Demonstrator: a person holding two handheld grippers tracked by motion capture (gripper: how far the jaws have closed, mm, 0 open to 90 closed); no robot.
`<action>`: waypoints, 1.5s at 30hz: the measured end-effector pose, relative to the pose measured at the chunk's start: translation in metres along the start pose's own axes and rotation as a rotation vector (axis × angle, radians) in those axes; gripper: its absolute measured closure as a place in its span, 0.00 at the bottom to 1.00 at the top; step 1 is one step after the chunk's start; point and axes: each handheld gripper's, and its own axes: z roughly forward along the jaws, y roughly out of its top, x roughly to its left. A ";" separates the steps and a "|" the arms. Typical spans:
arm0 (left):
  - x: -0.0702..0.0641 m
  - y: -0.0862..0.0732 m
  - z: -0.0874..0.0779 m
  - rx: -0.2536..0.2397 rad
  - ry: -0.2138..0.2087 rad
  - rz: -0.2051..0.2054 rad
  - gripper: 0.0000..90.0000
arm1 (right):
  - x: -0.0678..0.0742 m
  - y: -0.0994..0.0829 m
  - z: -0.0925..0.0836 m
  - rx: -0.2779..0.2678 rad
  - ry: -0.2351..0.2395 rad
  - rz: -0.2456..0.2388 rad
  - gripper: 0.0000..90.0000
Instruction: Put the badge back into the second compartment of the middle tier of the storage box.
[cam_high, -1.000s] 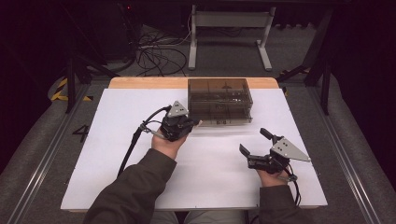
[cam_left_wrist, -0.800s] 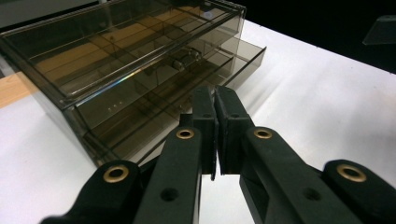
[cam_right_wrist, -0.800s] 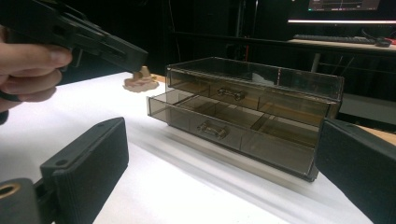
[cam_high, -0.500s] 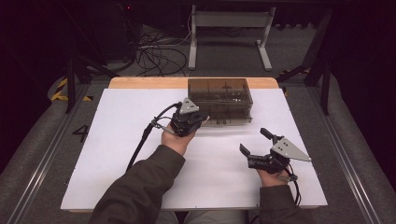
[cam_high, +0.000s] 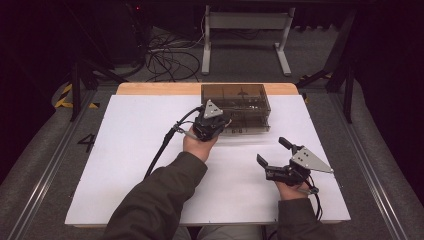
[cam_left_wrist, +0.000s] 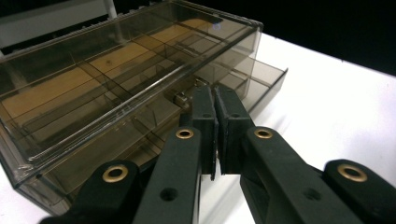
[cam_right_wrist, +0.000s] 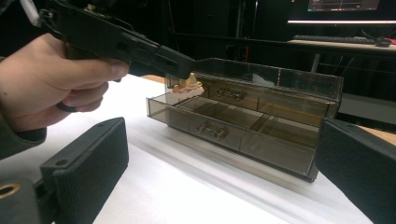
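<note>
Table (cam_high: 125, 165) — left gripper (cam_high: 226, 123) hides drawer handle (cam_left_wrist: 181, 99).

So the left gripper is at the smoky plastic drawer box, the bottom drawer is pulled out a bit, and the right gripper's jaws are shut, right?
Not quite: the right gripper has its jaws wide open, as the high view shows. The rest stands: the left gripper is at the drawer box, whose bottom drawer is pulled out a bit.

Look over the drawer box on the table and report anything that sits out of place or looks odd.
The lower drawer of the smoky plastic drawer box is pulled partway out, while the upper drawer stays in. The left gripper, shut, points at it. Nothing looks spilled or damaged.
</note>
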 end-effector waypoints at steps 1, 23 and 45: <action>0.001 0.000 0.001 -0.003 0.003 0.001 0.97 | 0.000 0.000 0.000 0.000 0.000 -0.001 0.04; 0.007 -0.010 0.029 0.011 0.007 -0.074 0.97 | 0.001 0.000 0.001 -0.004 0.008 0.006 0.05; 0.006 -0.014 0.037 0.038 0.027 -0.049 0.96 | 0.001 -0.001 0.002 0.000 0.012 0.009 0.05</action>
